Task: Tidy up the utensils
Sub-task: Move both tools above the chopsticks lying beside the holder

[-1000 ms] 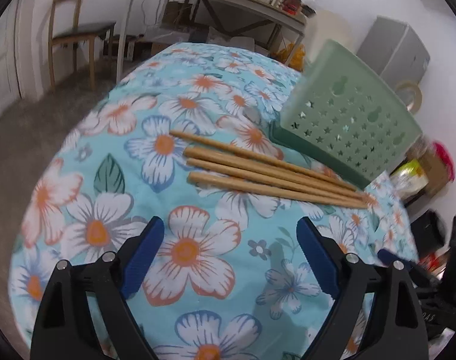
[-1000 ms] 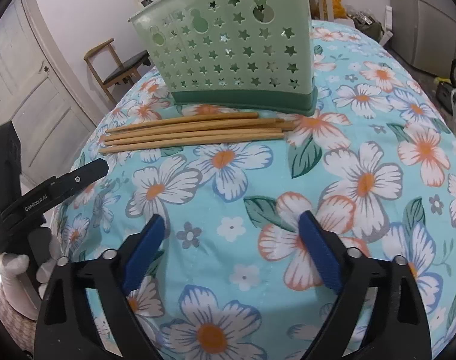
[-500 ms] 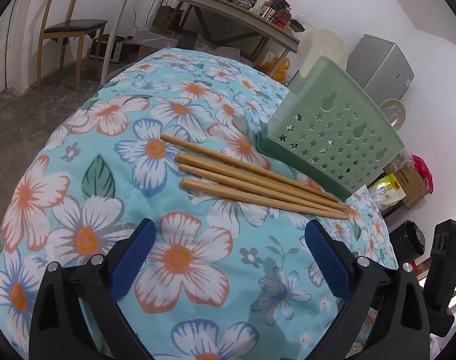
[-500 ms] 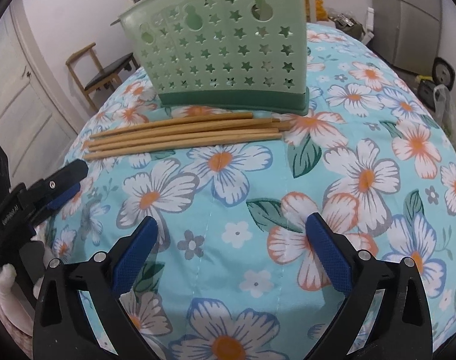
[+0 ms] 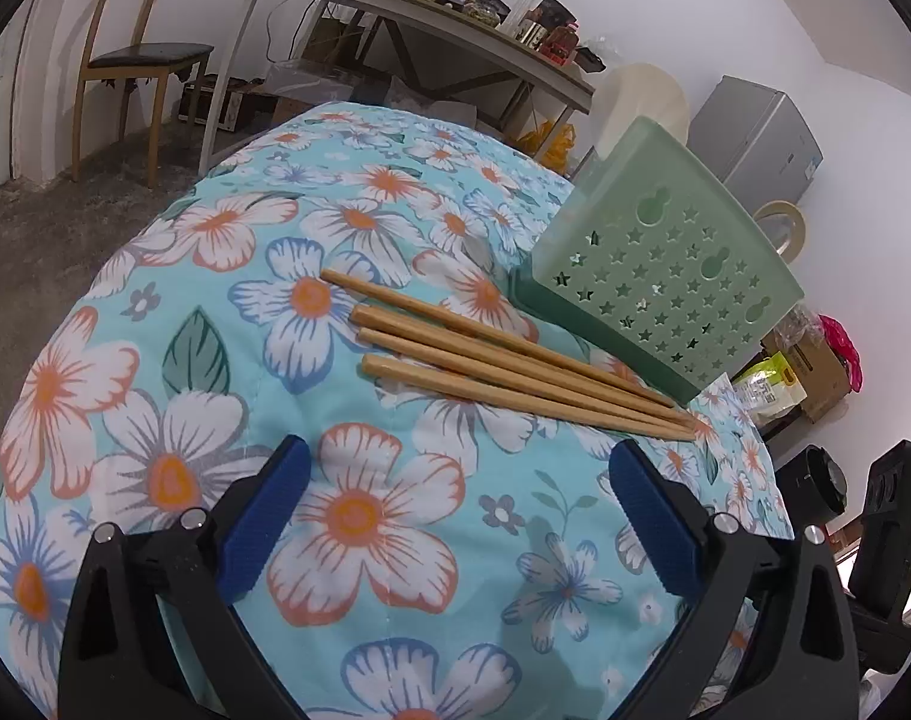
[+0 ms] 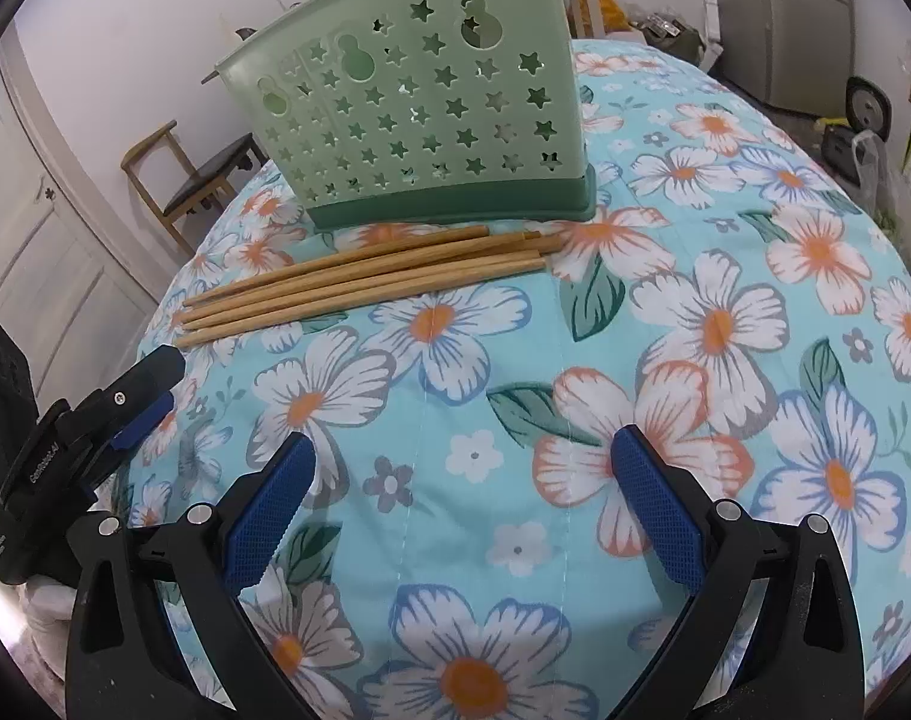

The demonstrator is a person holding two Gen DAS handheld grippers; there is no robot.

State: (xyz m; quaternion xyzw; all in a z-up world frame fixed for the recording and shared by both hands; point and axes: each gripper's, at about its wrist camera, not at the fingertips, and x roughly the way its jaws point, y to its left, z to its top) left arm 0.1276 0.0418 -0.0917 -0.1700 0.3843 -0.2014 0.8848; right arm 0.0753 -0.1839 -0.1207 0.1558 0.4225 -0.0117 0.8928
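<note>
Nothing of the task appears to have been done yet, and all of it is judged to remain.

Nearest in the right wrist view, the right gripper [image 6: 458,495] is seen with its blue fingers [image 6: 269,507] spread wide and nothing between them, over the flowered cloth of the bench [image 6: 725,324]. The left gripper [image 5: 458,507] is likewise held wide open and empty; in the right wrist view it is seen at the near left edge of the bench.

Farther out, four wooden chopsticks [image 6: 359,282] are laid flat and side by side, roughly parallel, untouched by either gripper. They are plain, light brown and tapered, with the thin tips pointing left in the right wrist view.

Just beyond them, the pale green utensil holder [image 6: 419,114] is stood upright on a darker green base, its wall pierced with star and gourd cut-outs. No utensil can be seen inside it through the holes, though its interior is not fully shown.
</note>
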